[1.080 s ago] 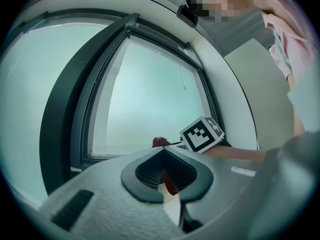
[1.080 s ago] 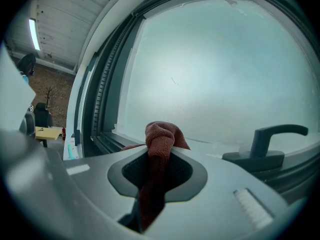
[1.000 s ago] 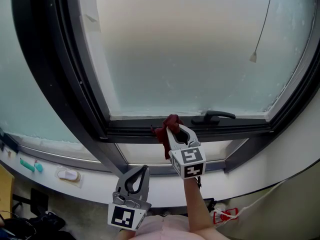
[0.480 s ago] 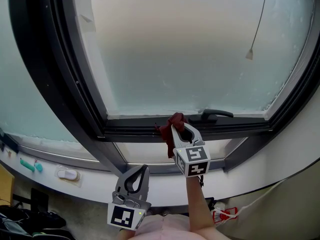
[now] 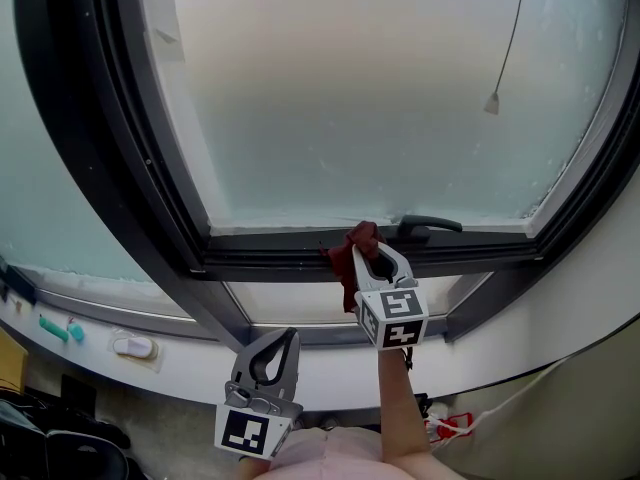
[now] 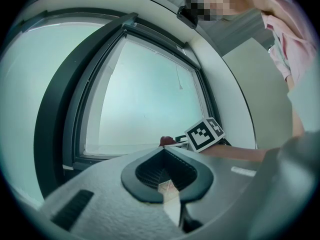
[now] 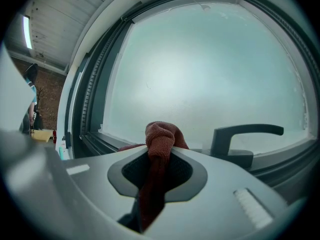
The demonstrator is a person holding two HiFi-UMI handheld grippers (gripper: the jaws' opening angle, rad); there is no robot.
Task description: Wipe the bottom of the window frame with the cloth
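A dark red cloth (image 5: 360,243) (image 7: 160,139) is pinched in my right gripper (image 5: 371,247) (image 7: 159,151), which is shut on it and presses it against the bottom rail of the dark window frame (image 5: 280,250). The cloth sits just left of the black window handle (image 5: 430,226) (image 7: 245,136). A bunch of cloth sticks out past the fingertips and a strip hangs back between the jaws. My left gripper (image 5: 285,338) (image 6: 167,181) hangs lower, below the sill and away from the frame, shut with nothing in it. The left gripper view shows the cloth (image 6: 167,141) beside the right gripper's marker cube (image 6: 205,134).
Frosted glass (image 5: 380,98) fills the frame, with a thin cord and pull (image 5: 492,103) hanging at the upper right. A white sill (image 5: 180,363) runs below, carrying a small white object (image 5: 133,346) and a teal item (image 5: 62,330) at the left.
My right gripper has slid the cloth to the right along the bottom rail, closer to the handle. The left gripper has stayed where it was.
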